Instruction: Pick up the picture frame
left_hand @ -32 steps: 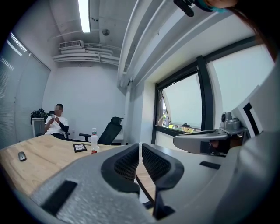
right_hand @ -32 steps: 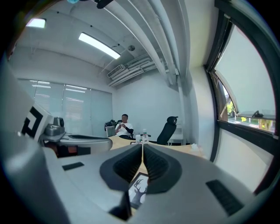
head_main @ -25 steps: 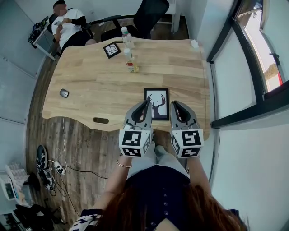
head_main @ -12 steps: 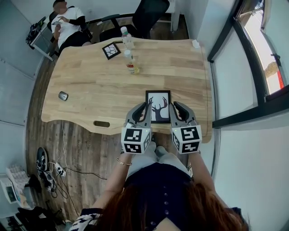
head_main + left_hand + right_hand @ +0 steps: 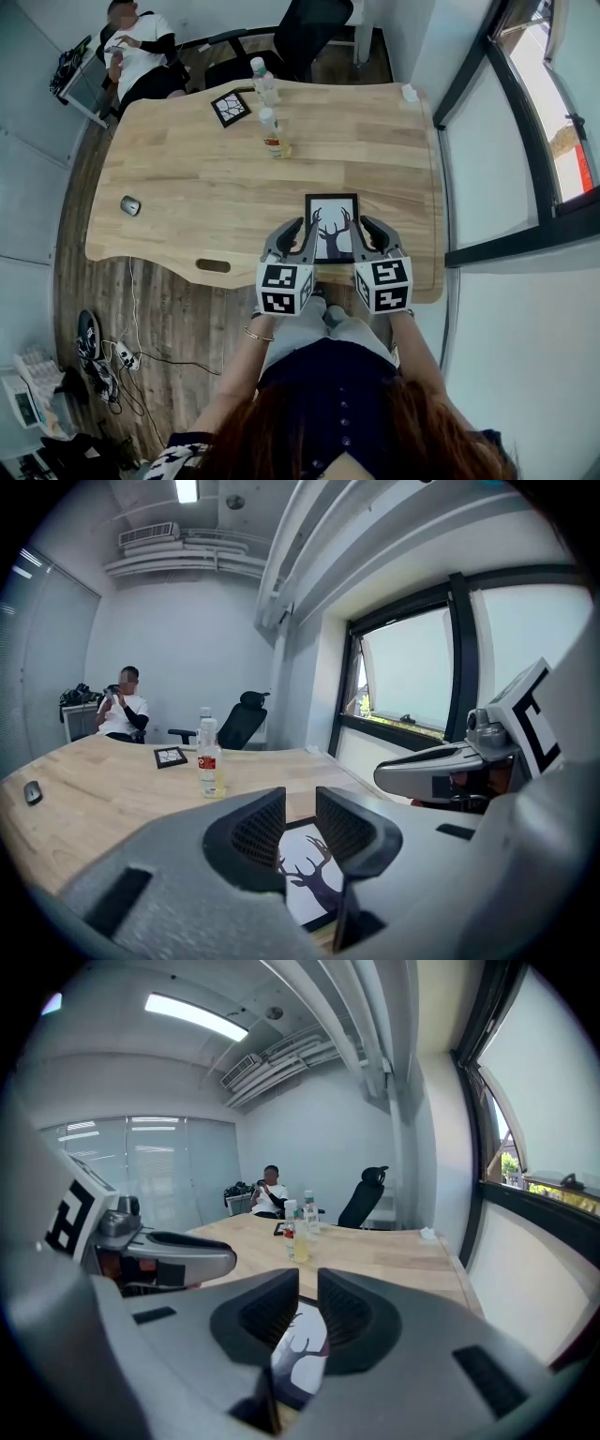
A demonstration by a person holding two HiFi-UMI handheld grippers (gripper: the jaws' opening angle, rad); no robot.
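left gripper [image 5: 298,225]: jaws opening, nothing between | right gripper [image 5: 368,225]: narrow gap, empty | deer picture frame [image 5: 331,225]: 1, between grippers | small frame [image 5: 231,105]: 1, far end | bottles [image 5: 272,133]: 2 | mouse [image 5: 130,205]: 1

Readable text: none in any view.
Left marker cube [image 5: 285,289], at the back of left gripper [image 5: 300,808]: black-and-white square code patterns, no letters or digits.
Right marker cube [image 5: 383,285], at the back of right gripper [image 5: 307,1288]: same kind of patterns.
Bottle label [image 5: 208,759], ahead and left of left gripper: red band, print too small.
Picture frame [image 5: 331,225], just beyond both grippers: deer silhouette, no lettering.
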